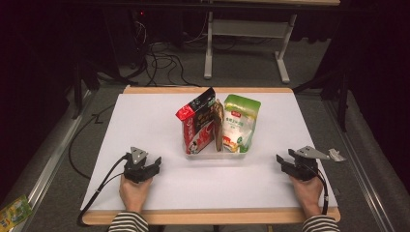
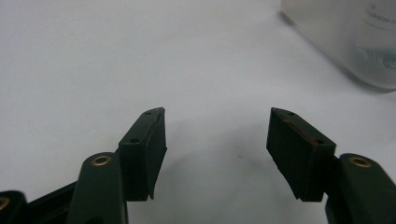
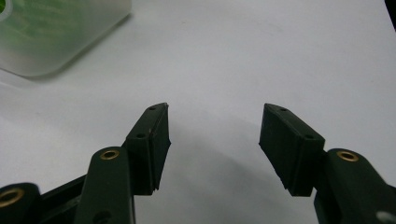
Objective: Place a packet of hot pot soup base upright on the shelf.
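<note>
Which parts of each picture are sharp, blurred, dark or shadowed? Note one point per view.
High view: white table top brightly lit, surroundings near black, snack bags slightly soft. Left gripper view: left gripper jaws sharp, clear tray corner blurred. Right gripper view: right gripper casts a soft shadow, tray out of focus.

Clear tray point(image 1: 217, 155) — three snack pouches point(image 1: 220, 126) upright inside.

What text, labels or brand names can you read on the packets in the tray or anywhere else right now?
Nothing can be read for certain.
Red and black packet: white markings, too blurred to read.
Green and white packet: a small red logo and lines of print, too small to read.
Brown packet between them: no print visible.
Clear tray: faint print shows through its wall in the left gripper view, blurred.
</note>
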`<state>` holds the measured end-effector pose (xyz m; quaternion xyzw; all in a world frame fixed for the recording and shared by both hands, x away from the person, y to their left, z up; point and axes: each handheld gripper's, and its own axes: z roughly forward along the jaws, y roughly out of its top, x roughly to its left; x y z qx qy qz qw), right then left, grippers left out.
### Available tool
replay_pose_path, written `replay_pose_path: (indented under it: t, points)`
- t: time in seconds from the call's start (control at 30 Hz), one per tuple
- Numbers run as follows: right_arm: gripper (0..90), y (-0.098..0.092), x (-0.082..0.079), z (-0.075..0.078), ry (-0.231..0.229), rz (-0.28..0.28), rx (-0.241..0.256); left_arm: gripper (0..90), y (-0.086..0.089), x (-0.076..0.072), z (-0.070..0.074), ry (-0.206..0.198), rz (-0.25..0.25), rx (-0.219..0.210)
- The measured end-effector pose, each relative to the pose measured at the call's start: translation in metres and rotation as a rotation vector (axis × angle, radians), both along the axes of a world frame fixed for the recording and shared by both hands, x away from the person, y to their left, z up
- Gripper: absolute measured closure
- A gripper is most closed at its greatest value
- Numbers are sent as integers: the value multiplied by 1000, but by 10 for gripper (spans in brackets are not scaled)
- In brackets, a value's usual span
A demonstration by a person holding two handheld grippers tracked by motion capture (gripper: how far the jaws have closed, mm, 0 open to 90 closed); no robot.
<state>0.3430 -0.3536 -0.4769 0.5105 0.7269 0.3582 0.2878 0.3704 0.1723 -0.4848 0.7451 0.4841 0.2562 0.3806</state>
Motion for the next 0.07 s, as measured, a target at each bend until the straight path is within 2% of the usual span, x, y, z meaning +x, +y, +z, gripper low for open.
replay_pose_path:
  t: [0.07]
  points:
    - [434, 0, 0, 0, 1, -2, -1, 376, 0, -1, 0, -5, -5, 1]
